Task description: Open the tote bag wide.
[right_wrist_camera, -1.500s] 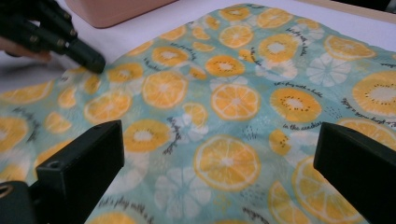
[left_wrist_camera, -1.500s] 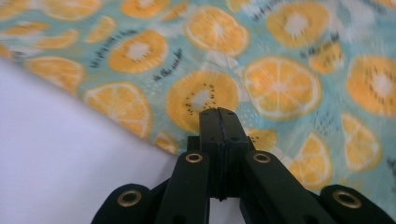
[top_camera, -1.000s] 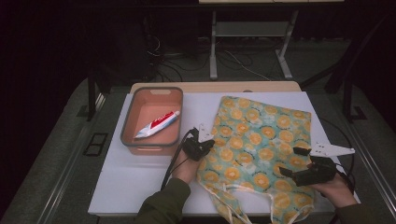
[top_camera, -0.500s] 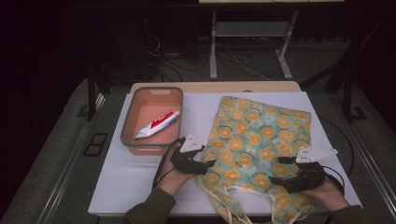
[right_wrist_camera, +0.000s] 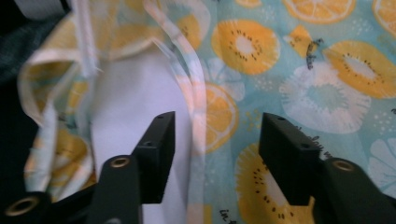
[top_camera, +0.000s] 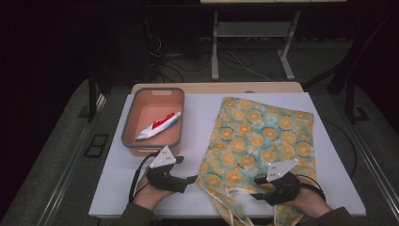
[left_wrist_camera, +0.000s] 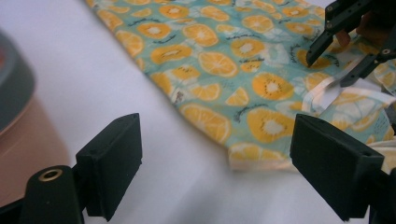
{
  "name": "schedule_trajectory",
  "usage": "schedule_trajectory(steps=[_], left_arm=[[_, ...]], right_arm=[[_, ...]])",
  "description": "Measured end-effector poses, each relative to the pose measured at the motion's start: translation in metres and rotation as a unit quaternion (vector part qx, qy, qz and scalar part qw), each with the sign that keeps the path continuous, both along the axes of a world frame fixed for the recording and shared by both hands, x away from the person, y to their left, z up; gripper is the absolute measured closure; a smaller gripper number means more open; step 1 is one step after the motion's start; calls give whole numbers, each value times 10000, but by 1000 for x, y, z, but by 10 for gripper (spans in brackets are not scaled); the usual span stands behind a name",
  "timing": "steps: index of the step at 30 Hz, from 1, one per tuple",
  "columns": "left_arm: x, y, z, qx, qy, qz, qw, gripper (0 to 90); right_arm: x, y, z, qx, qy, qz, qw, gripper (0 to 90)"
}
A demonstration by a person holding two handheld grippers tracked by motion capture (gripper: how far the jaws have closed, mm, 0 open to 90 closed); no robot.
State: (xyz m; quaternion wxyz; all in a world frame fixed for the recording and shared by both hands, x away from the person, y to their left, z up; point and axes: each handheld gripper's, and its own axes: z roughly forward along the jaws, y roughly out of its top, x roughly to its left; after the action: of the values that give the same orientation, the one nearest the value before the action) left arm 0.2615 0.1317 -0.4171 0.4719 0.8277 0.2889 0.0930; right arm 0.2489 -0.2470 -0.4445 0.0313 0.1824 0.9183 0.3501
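Okay, scene: white worktop (top_camera: 117,188) with a fruit-print cloth bag (top_camera: 259,141) lying flat on its right half, handles toward the near edge.
Bag: teal fabric with orange and kiwi slices; pale strap (right_wrist_camera: 196,107) loops off the near end, seen close in the right gripper view.
Left gripper (top_camera: 190,180): sat on the bare worktop just left of the bag's near left corner, pointing at it; fingers (left_wrist_camera: 112,163) stood wide apart, had just been opening, nothing between them but worktop and the bag's edge beyond.
Right gripper (top_camera: 254,195): was over the bag's near end by the handles; fingers (right_wrist_camera: 156,154) partly apart, had just been closing, strap and fabric lay between them, pads not pressing on it.
Tray: orange tray (top_camera: 129,134) with grey rim sat at the left back, well apart from the bag.
Tube: red-and-white tube (top_camera: 159,125) lay slanted inside the tray.
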Motion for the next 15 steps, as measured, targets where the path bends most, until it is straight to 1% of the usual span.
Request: schedule_trajectory(steps=[1, 2, 3, 5, 6, 7, 8, 9, 10, 11, 15], left_arm=[[-1, 3, 0, -13, 2, 31, 10000, 156], [-2, 6, 0, -15, 3, 57, 10000, 156], [-3, 9, -1, -31, -3, 70, 10000, 156], [-5, 15, -1, -67, -35, 107, 9999, 155], [-5, 17, -1, -60, -49, 141, 9999, 155], [-6, 20, -2, -60, -48, 160, 9998, 154], [-6, 22, -3, -84, -37, 187, 9998, 154], [-6, 24, -4, -89, -32, 202, 9998, 154], [-7, 25, -4, -87, -16, 223, 9997, 154], [-6, 25, -5, -85, -12, 230, 9997, 154], [-6, 24, -5, -76, -38, 217, 9997, 154]], right_arm=[[0, 1, -1, -62, -82, 46, 9999, 537], [0, 1, -1, -62, -82, 46, 9999, 537], [0, 1, -1, -107, -164, 39, 9998, 580], [0, 1, -1, -122, -247, 50, 9996, 681], [0, 1, -1, -122, -247, 50, 9996, 681], [-1, 2, -1, -115, -282, 126, 9995, 753], [-1, 2, -1, -115, -282, 126, 9995, 753], [-2, 2, -1, -110, -275, 126, 9995, 785], [-1, 3, -1, -97, -244, 114, 9996, 865], [0, 3, -1, -89, -235, 99, 9996, 885], [1, 3, -1, -88, -231, 59, 9997, 900]])
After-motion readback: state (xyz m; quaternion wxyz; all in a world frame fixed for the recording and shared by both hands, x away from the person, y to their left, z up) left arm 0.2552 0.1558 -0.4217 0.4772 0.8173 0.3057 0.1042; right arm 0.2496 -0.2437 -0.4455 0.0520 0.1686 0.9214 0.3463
